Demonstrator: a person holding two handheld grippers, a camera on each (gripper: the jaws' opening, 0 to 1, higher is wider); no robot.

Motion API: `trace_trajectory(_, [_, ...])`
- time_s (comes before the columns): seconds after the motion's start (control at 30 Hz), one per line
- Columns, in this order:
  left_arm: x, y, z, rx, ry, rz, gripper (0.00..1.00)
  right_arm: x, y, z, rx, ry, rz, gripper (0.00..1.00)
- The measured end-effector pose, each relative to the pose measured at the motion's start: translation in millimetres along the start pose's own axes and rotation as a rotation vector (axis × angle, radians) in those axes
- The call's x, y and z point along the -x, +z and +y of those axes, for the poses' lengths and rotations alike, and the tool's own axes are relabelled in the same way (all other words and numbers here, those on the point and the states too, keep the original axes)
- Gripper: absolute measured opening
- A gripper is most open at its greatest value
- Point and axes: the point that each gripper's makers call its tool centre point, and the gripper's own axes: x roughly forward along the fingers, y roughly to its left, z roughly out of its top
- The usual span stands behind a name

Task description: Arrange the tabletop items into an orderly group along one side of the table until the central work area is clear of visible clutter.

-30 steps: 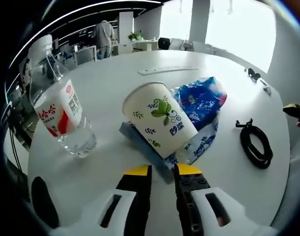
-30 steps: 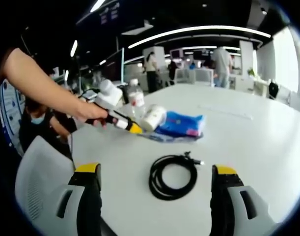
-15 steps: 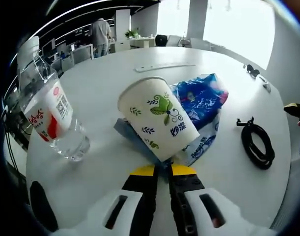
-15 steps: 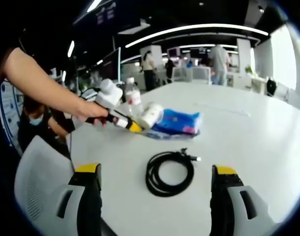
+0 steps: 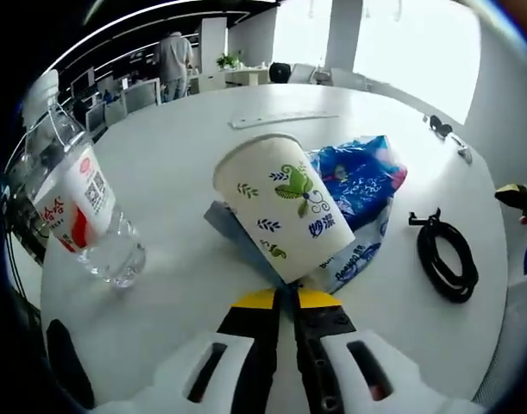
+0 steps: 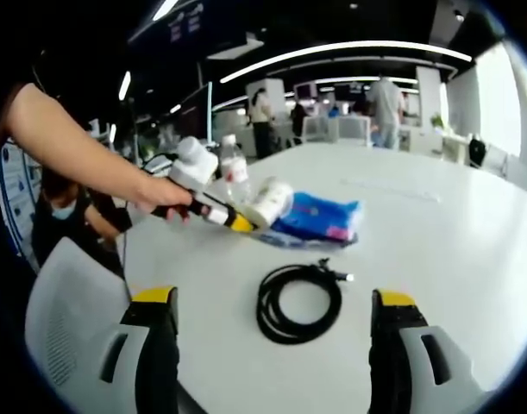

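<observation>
Since one second ago, the left gripper [image 5: 285,298] has been clamped on the tilted paper cup [image 5: 285,205] rim. The right gripper [image 6: 276,297] is spread above the coiled black cable [image 6: 299,302].

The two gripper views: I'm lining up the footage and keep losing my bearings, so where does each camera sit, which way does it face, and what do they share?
Left gripper view: rides the left gripper, jaws shut at the tilted paper cup, facing across the white table past the water bottle.
Right gripper view: rides the right gripper, jaws wide apart, facing the black cable coil; the person's hand shows.
Shared: cup, bottle, cable, blue packet, table.
</observation>
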Motion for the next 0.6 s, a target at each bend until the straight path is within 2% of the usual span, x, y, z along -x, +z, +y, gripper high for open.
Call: trace_trajectory(0.6, [-7, 3.3, -18.0, -0.017, -0.036, 0.000, 0.03, 1, -2.7, 1, -0.006, 0.000, 0.000, 0.90])
